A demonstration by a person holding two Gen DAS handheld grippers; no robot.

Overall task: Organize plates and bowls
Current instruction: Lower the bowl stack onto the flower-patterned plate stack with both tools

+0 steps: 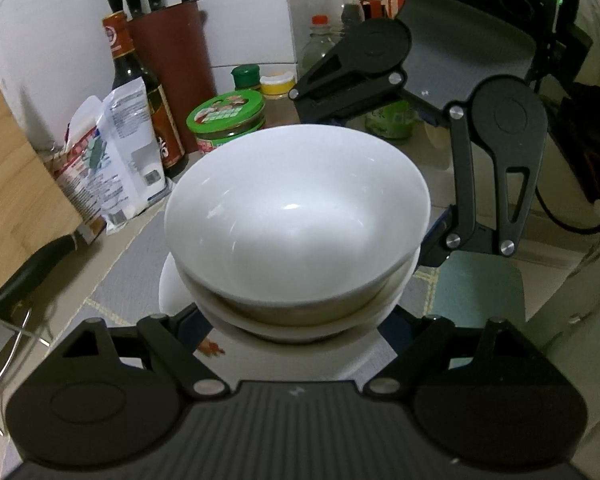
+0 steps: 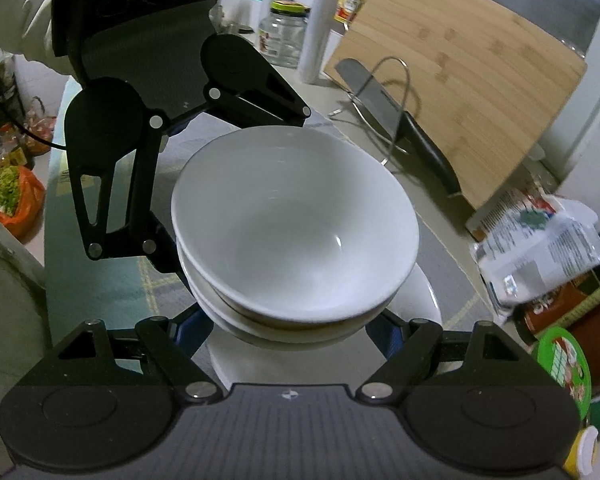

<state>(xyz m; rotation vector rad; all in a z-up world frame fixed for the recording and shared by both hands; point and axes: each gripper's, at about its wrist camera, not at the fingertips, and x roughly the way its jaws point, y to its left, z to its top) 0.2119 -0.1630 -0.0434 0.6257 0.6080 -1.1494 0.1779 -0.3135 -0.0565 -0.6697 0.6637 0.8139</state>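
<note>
A stack of white bowls (image 1: 296,216) (image 2: 296,220) hangs over a white plate (image 1: 167,290) (image 2: 422,296) that lies on a grey mat (image 1: 132,268). My left gripper (image 1: 292,330) is shut on the lowest bowl of the stack, its blue pads (image 1: 188,326) pressed on both sides. From the opposite side my right gripper (image 2: 292,334) is shut on the same stack. Each gripper shows in the other's view: the right gripper (image 1: 380,160) at the far rim, the left gripper (image 2: 236,184) at the upper left. Whether the stack touches the plate is hidden.
A bamboo cutting board (image 2: 468,92) with a black-handled knife (image 2: 424,140) and wire rack stands beside the mat. A crumpled packet (image 1: 112,160), dark sauce bottle (image 1: 140,80), green-lidded jar (image 1: 228,116), knife block (image 1: 168,40) and several bottles crowd the wall. A sleeve (image 2: 16,4) shows.
</note>
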